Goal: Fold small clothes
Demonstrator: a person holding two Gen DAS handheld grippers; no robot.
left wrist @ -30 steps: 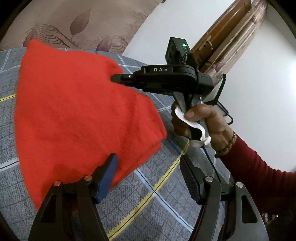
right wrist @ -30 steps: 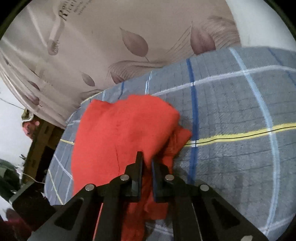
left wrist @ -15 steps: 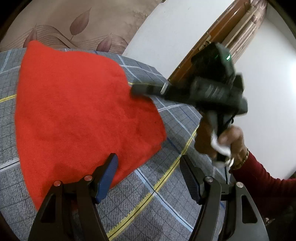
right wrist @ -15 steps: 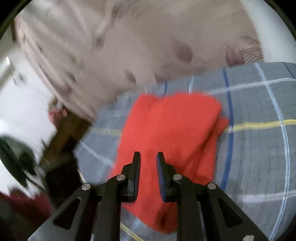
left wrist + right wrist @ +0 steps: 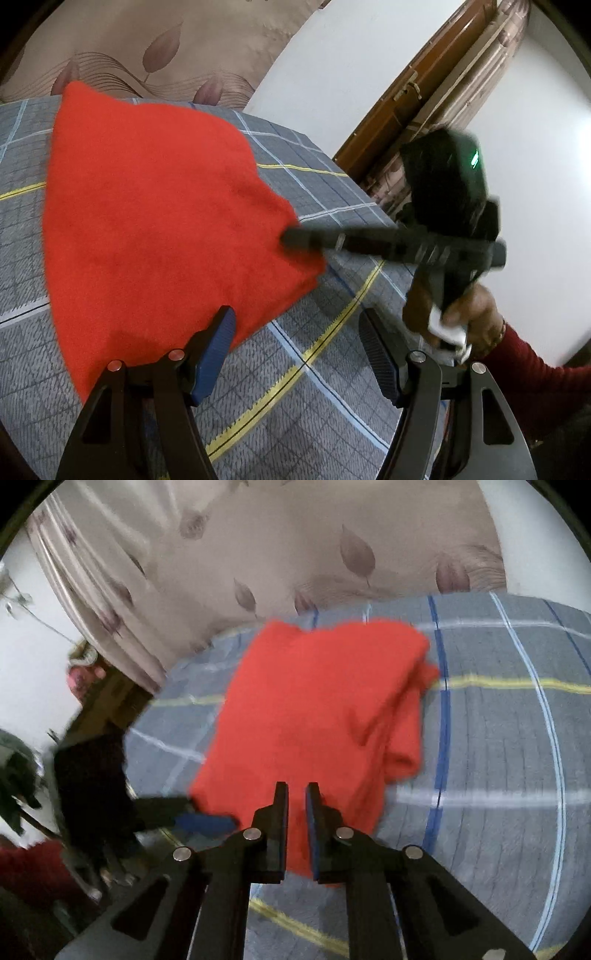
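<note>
The right claw (image 5: 296,794) has its jaws nearly together and closing, with a narrow slit between the pads and no cloth in it. In its own view the red garment (image 5: 314,716) shows through the gap but lies beyond and below the tips, so the claw grips nothing. From the left wrist view this claw (image 5: 291,236) appears side-on, its blurred tips at the garment's right-hand point, either just touching the cloth or just above it; the blur does not let me say which. My reading is that it hangs there between folds, with nothing to carry.

The left claw (image 5: 295,354) stands wide apart, its blue-padded finger (image 5: 214,354) over the near edge of the red garment (image 5: 147,221) and the other finger over bare bedcover. Nothing is pinched between them. That spread, low-angled pose probably serves as a ready stance: the near hem sits right by the left finger, so a short reach would let it take that edge.

The garment lies flat on the bed (image 5: 314,387), on the grey checked cover with yellow and blue lines, reaching from the near side towards the far edge where a leaf-patterned curtain (image 5: 166,48) hangs. In the right wrist view its right side shows doubled layers and a rolled lip, which suggests at least one fold is made; it looks compact but not yet tidy.

A hand (image 5: 465,317) in a dark red sleeve (image 5: 535,373) holds the right tool's handle off the bed's right edge.
</note>
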